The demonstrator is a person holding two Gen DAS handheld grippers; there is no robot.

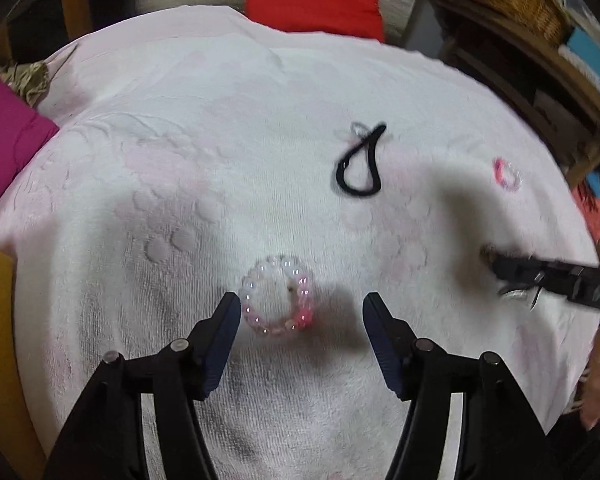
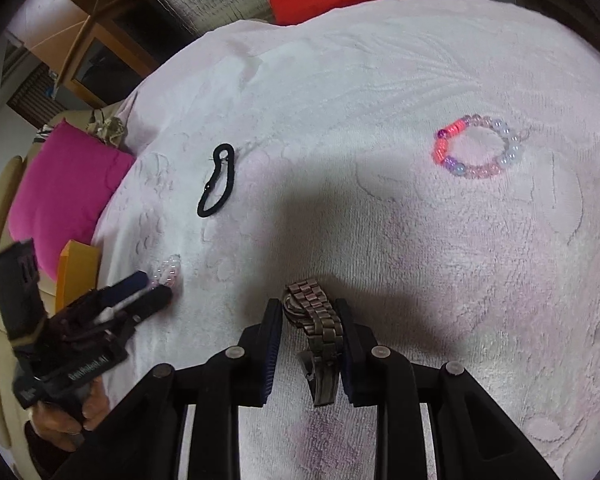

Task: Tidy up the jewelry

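Left hand-held gripper: jaws spread wide, gripping nothing; a beaded bracelet lies loose on the towel between the tips, nearer the left one. Glossy round beads, mostly clear and pale pink, one hot-pink stretch. Beyond it, a black hair tie, a thin matte elastic pulled into a long loop. Metal watch, dull grey link band, flat segments, sits between the right hand-held gripper pads, which press both its sides. Far right, second beaded bracelet: neon-orange, purple, clear beads. All on a white-pink terry towel, embossed floral pattern.
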